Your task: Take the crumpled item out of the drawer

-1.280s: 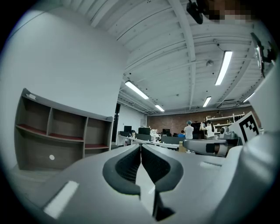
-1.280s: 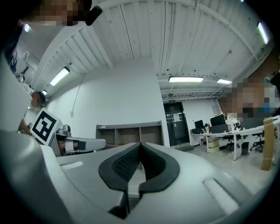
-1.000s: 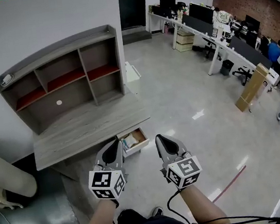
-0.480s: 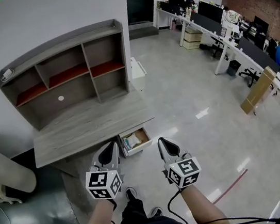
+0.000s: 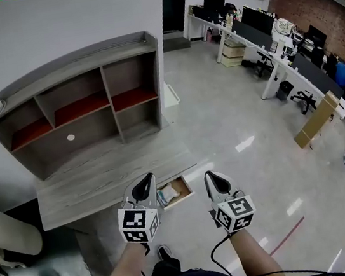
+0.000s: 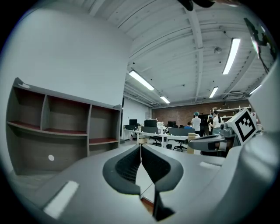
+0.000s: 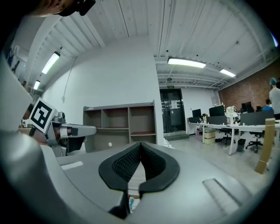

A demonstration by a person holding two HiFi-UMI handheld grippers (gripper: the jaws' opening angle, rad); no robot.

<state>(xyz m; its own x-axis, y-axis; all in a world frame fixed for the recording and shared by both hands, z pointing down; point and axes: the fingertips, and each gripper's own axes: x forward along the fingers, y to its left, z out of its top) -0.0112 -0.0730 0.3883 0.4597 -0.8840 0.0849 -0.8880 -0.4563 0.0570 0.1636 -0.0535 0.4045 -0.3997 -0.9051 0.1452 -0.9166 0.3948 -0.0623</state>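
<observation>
Approach stage, 0 steps done: my left gripper (image 5: 146,183) and right gripper (image 5: 212,178), both jaws closed and empty, flank the open drawer (image 5: 182,190), where the pale crumpled item (image 5: 168,196) lies untouched at 3 o'clock of the left tip, grasp and lift-out remaining.

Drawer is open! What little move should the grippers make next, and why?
Probably lower the right gripper toward the open drawer and spread its jaws. Both it and the left gripper are shut and empty, held clear of the drawer and touching nothing. The drawer shows something pale inside, too small to make out.
</observation>
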